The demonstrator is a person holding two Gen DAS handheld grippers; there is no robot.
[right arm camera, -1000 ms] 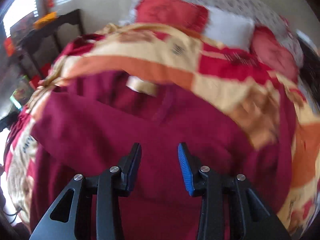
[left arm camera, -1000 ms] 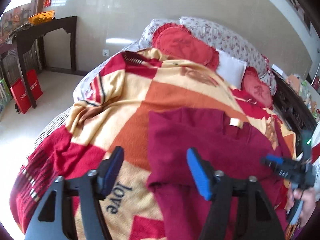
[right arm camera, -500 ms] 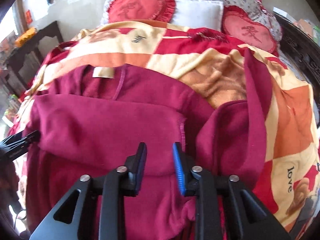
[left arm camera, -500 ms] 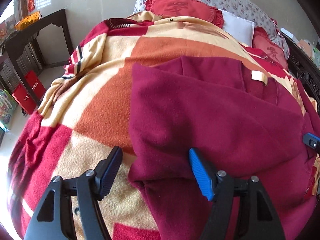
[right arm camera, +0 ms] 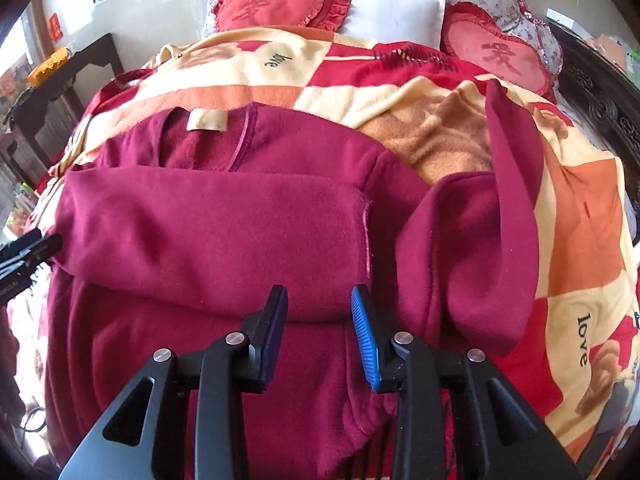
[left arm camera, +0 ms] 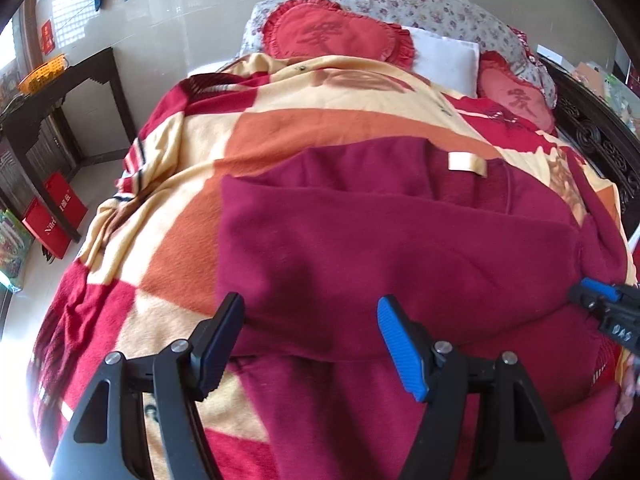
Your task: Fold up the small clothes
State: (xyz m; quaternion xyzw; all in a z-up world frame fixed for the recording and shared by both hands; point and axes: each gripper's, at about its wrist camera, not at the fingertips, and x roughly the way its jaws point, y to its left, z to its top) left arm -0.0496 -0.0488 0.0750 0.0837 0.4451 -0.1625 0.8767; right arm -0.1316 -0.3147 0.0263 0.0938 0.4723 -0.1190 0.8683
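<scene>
A maroon fleece top [left arm camera: 400,248] [right arm camera: 208,232] lies on the bed with its cream neck label [left arm camera: 466,162] [right arm camera: 208,120] facing up. One sleeve is folded across the chest. The other sleeve [right arm camera: 480,240] lies bunched at the right and trails up onto the blanket. My left gripper [left arm camera: 310,308] is open wide just above the folded sleeve's lower edge near its left end. My right gripper [right arm camera: 319,296] hovers over the same fold near the cuff; its jaws stand narrowly apart and are opening, and no cloth is pinched between them. Each gripper shows at the edge of the other's view [left arm camera: 596,296] [right arm camera: 36,246].
A red, orange and cream blanket [left arm camera: 280,128] covers the bed. Red heart cushions [left arm camera: 336,32] and a white pillow [right arm camera: 392,12] lie at its head. A dark wooden table [left arm camera: 60,88] and a red box [left arm camera: 52,216] stand at the left, a carved bed frame [left arm camera: 600,144] at the right.
Both grippers have come down closer to the top. The left moved from the blanket side over the folded sleeve. The right shifted toward the cuff, and its jaws are narrower than a second ago.
</scene>
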